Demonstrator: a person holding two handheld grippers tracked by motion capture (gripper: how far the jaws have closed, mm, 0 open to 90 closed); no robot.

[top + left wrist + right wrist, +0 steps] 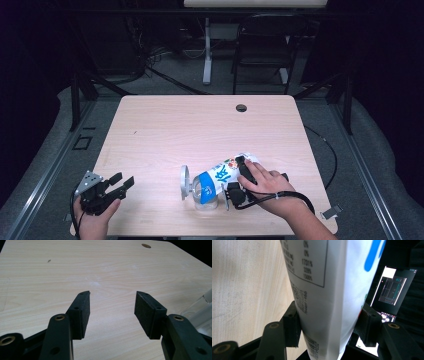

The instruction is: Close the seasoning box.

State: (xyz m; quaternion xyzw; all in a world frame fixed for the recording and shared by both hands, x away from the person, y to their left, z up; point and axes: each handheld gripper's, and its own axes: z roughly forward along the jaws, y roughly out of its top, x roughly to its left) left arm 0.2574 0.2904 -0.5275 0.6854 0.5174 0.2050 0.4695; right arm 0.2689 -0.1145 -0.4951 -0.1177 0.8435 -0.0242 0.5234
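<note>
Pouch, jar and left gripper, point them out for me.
pouch (227, 171), high view, printed front.
jar (202, 192), high view, clear body.
left gripper (122, 181), high view, between its fingertips.

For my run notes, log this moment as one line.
right tongs: shut on white-and-blue printed pouch | pouch: tilted toward clear glass jar | left tongs: open, nothing between | light wooden table

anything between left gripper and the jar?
Nothing: bare table between the left gripper and the jar, in the high view.
</note>
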